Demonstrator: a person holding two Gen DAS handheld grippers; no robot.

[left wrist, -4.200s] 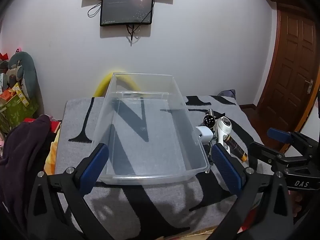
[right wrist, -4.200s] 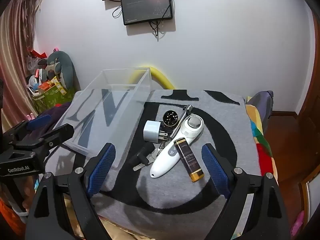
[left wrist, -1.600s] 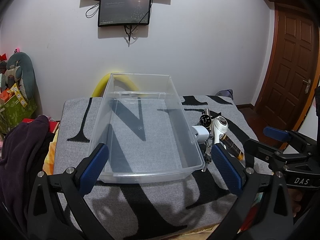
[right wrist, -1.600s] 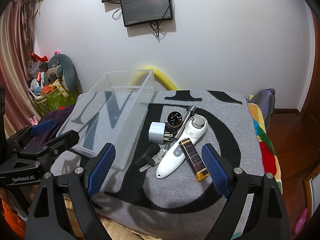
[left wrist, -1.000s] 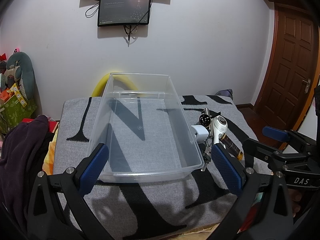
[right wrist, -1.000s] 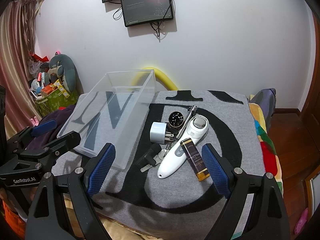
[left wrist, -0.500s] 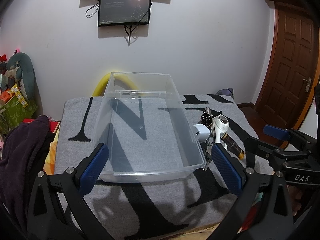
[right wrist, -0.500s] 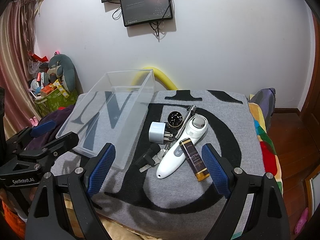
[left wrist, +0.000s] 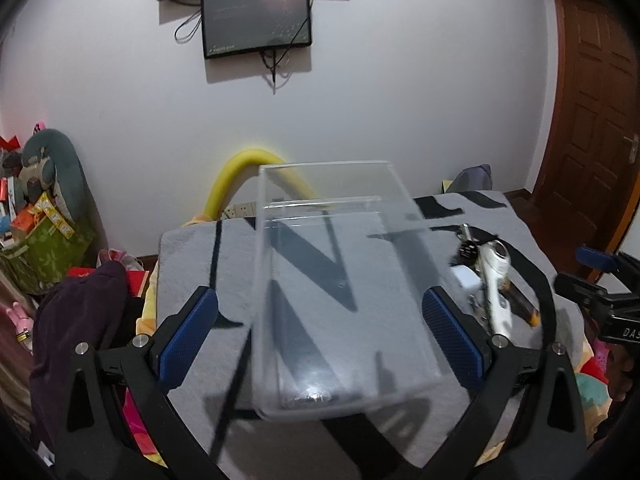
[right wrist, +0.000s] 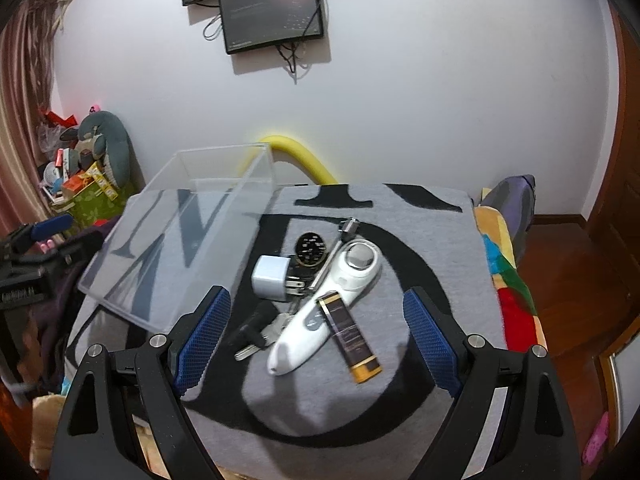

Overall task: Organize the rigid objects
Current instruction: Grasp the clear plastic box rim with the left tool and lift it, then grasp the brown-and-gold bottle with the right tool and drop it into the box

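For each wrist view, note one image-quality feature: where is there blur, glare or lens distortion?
Left wrist view: the clear plastic bin is smeared by motion blur, with a bright glare spot near its front wall; the door frame bows from fisheye distortion. Right wrist view: sharper; the white handheld device and charger plug read crisply, while dark vignetting rounds the corners.
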